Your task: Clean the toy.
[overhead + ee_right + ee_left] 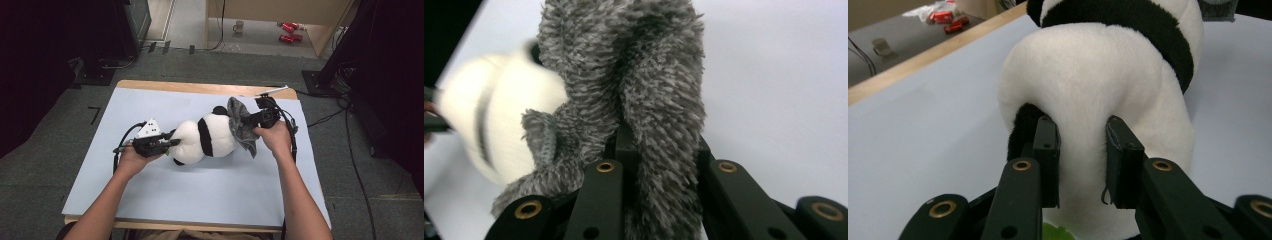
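A black-and-white panda plush [207,137] lies on its side in the middle of the pale sheet [200,195]. My left gripper [172,142] comes in from the left, and its jaws pinch the white fur at the plush's lower end [1098,75]; the gripper [1082,145] is shut on it. At the panda's head end, a fuzzy grey cloth [242,127] drapes down, and my right gripper [252,120] is shut on it. In the right gripper view the cloth [634,75] bunches between the jaws of that gripper [644,145], with the blurred plush [509,110] behind at left.
The sheet covers a wooden table whose far edge [200,87] shows. On the floor beyond stand a mug [239,26] and red cans [289,31]. Dark equipment stands [100,65] and cables [345,115] flank the table.
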Motion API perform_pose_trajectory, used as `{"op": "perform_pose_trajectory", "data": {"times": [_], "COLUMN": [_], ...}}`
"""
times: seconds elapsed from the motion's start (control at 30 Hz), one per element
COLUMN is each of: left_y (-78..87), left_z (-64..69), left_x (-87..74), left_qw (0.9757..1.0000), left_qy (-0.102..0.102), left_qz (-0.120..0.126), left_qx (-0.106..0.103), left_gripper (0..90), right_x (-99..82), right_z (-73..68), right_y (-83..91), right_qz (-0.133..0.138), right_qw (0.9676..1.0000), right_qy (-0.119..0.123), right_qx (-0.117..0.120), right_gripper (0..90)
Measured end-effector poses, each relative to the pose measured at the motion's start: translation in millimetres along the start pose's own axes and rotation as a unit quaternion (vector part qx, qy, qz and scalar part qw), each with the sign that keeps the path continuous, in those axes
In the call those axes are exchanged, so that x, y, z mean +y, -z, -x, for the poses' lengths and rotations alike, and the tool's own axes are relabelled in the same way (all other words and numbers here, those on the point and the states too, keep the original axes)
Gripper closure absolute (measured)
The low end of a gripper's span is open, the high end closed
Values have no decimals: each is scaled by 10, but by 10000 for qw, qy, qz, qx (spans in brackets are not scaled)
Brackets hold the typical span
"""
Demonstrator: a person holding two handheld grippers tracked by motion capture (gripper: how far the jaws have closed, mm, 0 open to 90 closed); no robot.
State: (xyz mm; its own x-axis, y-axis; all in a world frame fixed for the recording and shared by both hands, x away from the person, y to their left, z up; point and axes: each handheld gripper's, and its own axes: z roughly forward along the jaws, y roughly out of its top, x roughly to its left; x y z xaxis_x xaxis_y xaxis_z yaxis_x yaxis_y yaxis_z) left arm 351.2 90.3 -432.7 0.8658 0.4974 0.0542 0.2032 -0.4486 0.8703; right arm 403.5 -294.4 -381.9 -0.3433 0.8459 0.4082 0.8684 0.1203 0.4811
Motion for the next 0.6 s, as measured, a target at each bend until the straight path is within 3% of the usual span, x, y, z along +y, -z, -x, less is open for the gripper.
{"op": "perform_pose_trajectory", "data": {"times": [0.1, 0.17, 0.37, 0.6], "left_y": [11, 11, 31, 30], "left_z": [3, 11, 25, 10], "left_x": [11, -3, -32, -46], "left_qw": [9998, 9997, 9996, 9994], "left_qy": [-166, -191, -113, 117], "left_qz": [5, -9, -1, -17], "left_qx": [-52, -179, -273, -325], "left_gripper": [732, 736, 726, 709], "right_x": [-10, 16, 155, 305], "right_z": [33, -27, -353, -775], "right_y": [78, 167, 356, 272], "right_qz": [118, 215, 447, 336], "right_qw": [9999, 9998, 9983, 9955], "right_qy": [-101, -39, 289, 522], "right_qx": [-5, 15, 222, 721], "right_gripper": [772, 772, 772, 772]}}
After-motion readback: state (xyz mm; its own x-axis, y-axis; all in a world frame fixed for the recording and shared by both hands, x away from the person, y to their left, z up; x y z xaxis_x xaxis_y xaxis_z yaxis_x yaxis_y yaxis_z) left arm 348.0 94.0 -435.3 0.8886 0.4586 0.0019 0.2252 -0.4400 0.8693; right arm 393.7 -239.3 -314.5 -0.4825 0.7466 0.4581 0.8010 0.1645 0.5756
